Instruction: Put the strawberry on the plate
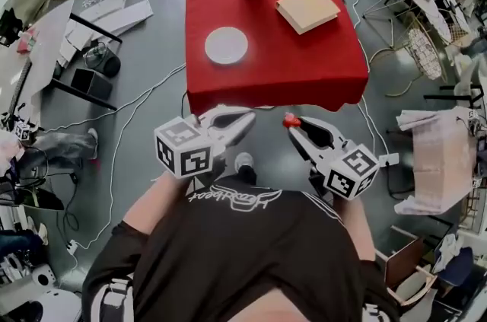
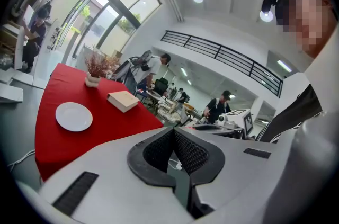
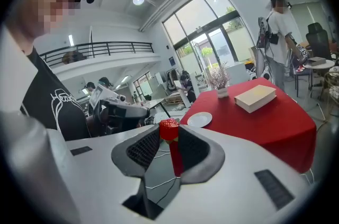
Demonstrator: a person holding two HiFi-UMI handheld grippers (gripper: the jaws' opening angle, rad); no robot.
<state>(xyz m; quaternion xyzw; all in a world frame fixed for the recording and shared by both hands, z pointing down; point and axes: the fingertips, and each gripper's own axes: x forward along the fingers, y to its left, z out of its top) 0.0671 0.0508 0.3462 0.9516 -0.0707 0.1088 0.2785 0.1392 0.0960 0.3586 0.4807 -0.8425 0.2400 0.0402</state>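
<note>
Head view steeply down from above, gripper views low behind their jaws, all sharing red table (image 1: 304,62), plate (image 1: 226,45)

**A:** Which part of the strawberry (image 3: 168,127) is concealed?
**B:** In the right gripper view its lower half sits behind the pads (image 3: 193,150) of the right gripper (image 3: 169,135). In the head view only a red tip shows.
**A:** And beneath the red cloth (image 1: 304,62)?
**B:** It drapes over every visible side, hiding its support. In the left gripper view the left gripper (image 2: 173,132) body cuts off 1 near corner.
**A:** The book (image 1: 307,8)?
**B:** Any cover print is too small to read.
**A:** The person (image 1: 243,252)?
**B:** The torso is cut by the head view's lower edge, and the 2 hands lie unseen behind the grippers
</note>
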